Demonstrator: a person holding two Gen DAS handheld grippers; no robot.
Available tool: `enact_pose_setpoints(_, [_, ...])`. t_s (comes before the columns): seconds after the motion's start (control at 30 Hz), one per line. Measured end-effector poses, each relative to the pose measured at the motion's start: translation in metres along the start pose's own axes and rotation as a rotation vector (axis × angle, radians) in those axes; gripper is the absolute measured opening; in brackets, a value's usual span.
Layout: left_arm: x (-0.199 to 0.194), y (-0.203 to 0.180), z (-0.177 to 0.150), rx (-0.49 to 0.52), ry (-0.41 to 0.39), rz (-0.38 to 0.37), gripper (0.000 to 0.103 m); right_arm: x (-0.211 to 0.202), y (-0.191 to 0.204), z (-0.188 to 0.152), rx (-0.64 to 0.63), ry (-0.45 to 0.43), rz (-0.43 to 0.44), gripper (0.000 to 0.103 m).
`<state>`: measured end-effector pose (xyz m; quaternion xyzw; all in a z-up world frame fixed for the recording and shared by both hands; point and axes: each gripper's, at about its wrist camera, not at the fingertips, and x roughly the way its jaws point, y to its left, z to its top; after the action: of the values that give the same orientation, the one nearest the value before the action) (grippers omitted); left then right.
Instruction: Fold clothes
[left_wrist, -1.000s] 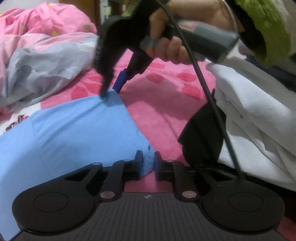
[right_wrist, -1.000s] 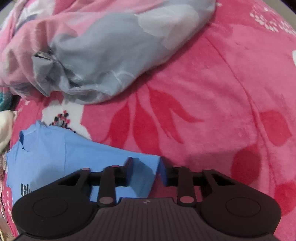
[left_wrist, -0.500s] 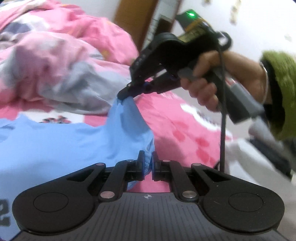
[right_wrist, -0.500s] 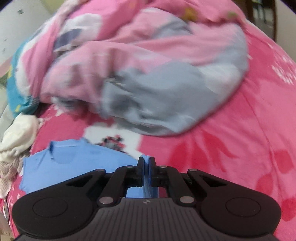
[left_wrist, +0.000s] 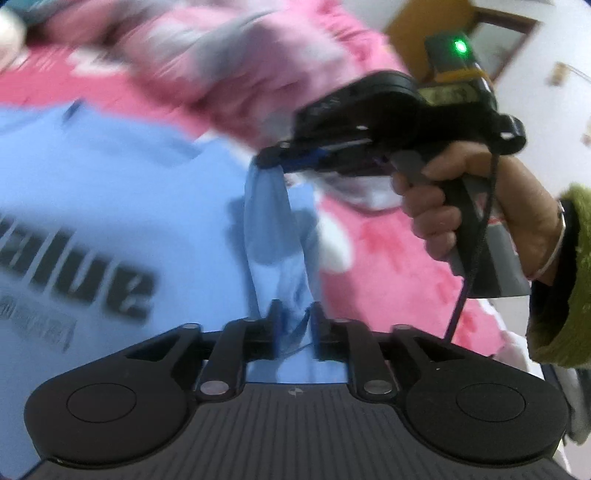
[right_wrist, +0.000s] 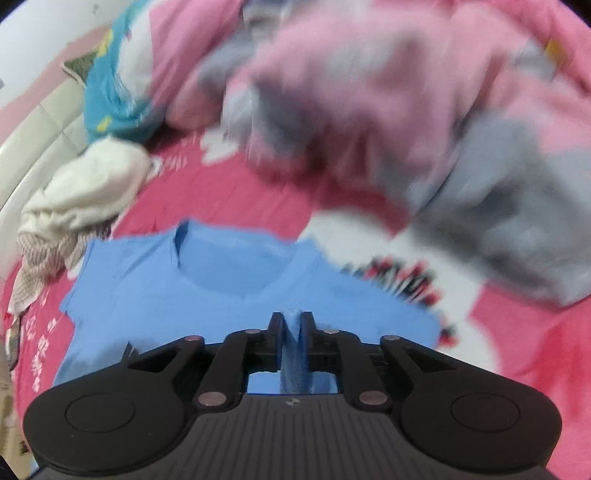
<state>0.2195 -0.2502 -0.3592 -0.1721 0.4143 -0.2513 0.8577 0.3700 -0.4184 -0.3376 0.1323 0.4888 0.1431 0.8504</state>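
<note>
Over the pink blanket (right_wrist: 229, 206), my two grippers carry one edge of the blue T-shirt (right_wrist: 207, 280) across its printed front to fold it. My right gripper (right_wrist: 293, 332) pinches a fold; my left gripper (left_wrist: 294, 325), jaws opening, has bunched cloth between them.

- The right hand-held gripper (right_wrist: 293, 334) has blue cloth pinched between its jaws, which are opening.
- That cloth belongs to a blue T-shirt (right_wrist: 207, 291) lying spread on the pink bed cover (right_wrist: 251, 199), collar away from the camera.
- A crumpled pink and grey quilt (right_wrist: 424, 122), blurred, fills the upper right.
- A cream garment (right_wrist: 85, 195) lies bunched just beside the shirt's left shoulder.
</note>
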Motion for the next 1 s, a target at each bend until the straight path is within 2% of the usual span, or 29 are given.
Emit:
enact_pose_setpoints(0.07, [-0.008, 0.015, 0.0, -0.041, 0.009, 0.037, 0.027, -0.002, -0.008, -0.003, 0.07, -0.005, 0.016, 0.011])
enact_pose_setpoints(0.13, [-0.014, 0.026, 0.002, -0.068, 0.009, 0.068, 0.028, -0.019, -0.019, -0.006, 0.15, -0.051, 0.042, 0.011])
enact_pose_setpoints(0.27, [-0.026, 0.036, 0.013, -0.063, -0.012, 0.106, 0.028, -0.066, -0.033, -0.022, 0.253, -0.091, -0.005, 0.011])
enact_pose_setpoints(0.33, [-0.024, 0.031, 0.02, -0.015, -0.017, 0.089, 0.029, -0.082, -0.035, -0.035, 0.283, -0.077, -0.047, 0.011])
enact_pose_setpoints(0.47, [0.006, 0.002, 0.031, 0.159, 0.037, 0.027, 0.04, -0.089, -0.027, -0.076, 0.319, -0.029, -0.13, 0.011])
enact_pose_setpoints(0.6, [0.045, -0.018, 0.024, 0.307, 0.148, 0.066, 0.04, -0.084, -0.019, -0.11, 0.318, -0.035, -0.212, 0.011])
enact_pose_setpoints(0.67, [0.041, -0.013, 0.021, 0.295, 0.139, 0.096, 0.04, -0.082, -0.018, -0.118, 0.324, -0.068, -0.227, 0.011])
enact_pose_setpoints(0.83, [0.024, -0.001, 0.017, 0.225, 0.124, 0.149, 0.04, -0.07, -0.019, -0.113, 0.345, -0.124, -0.146, 0.011])
enact_pose_setpoints(1.0, [0.017, 0.01, 0.016, 0.168, 0.116, 0.192, 0.04, -0.045, -0.019, -0.097, 0.352, -0.115, -0.046, 0.011])
